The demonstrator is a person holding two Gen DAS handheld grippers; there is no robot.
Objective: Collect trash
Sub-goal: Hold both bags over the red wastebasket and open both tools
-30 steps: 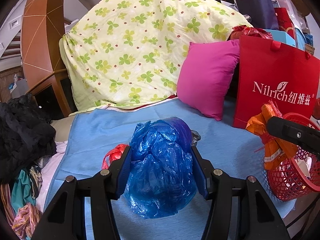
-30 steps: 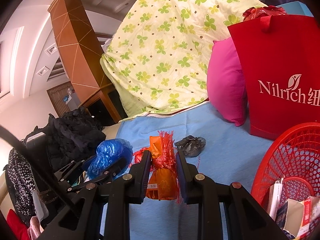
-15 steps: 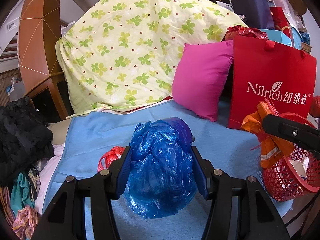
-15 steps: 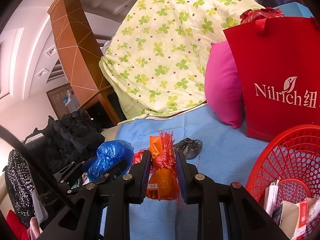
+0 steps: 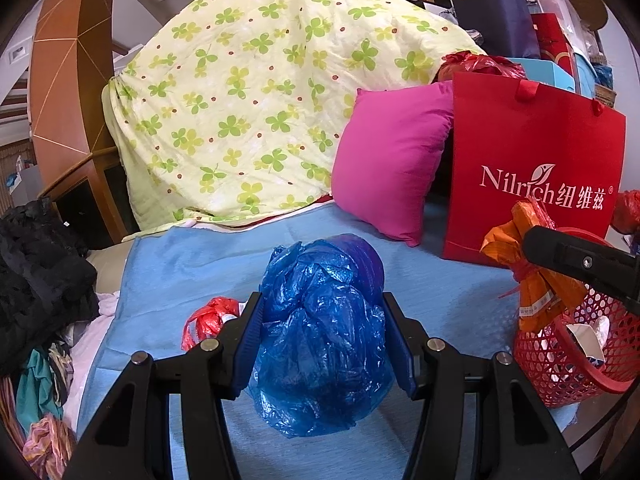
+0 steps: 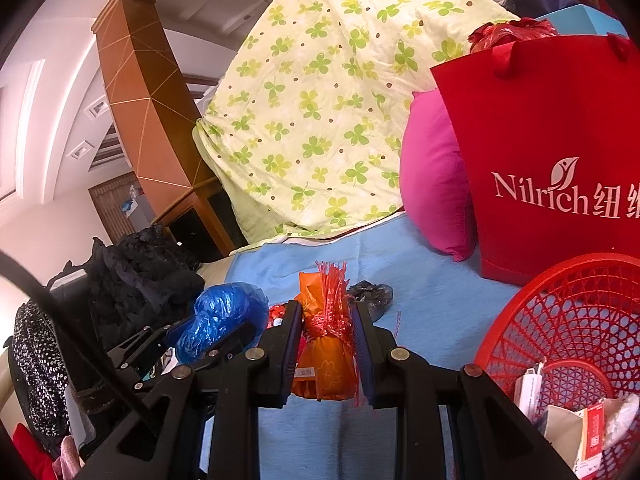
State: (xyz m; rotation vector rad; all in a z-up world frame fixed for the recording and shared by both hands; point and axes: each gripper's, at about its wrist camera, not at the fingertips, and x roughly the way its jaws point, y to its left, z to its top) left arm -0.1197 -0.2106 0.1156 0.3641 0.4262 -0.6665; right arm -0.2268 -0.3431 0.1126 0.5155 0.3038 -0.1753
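- Left wrist view: the left tool is clamped on a crumpled blue plastic bag, both blue pads pressed into its sides; the bag bulges above and below the jaws, over the light blue sheet of the bed.
- Just beside the left pad lies a small red plastic scrap on the sheet.
- At the right edge of that view, the right tool's black finger crosses in front of an orange wrapper, which hangs at the rim of the red mesh basket.
- Right wrist view: the right tool is closed tight on the orange wrapper, tied round with frayed red strips, gripped at its middle.
- Beyond it a crumpled grey bag lies on the sheet.
- The red mesh basket sits at lower right, near the wrapper, with paper cartons and wrappers inside.
- Behind stand a red "Nilrich" shopping bag, a pink cushion leaning just beside it, and a clover-print quilt heaped at the back.
- Dark clothing is piled off the bed's left side.
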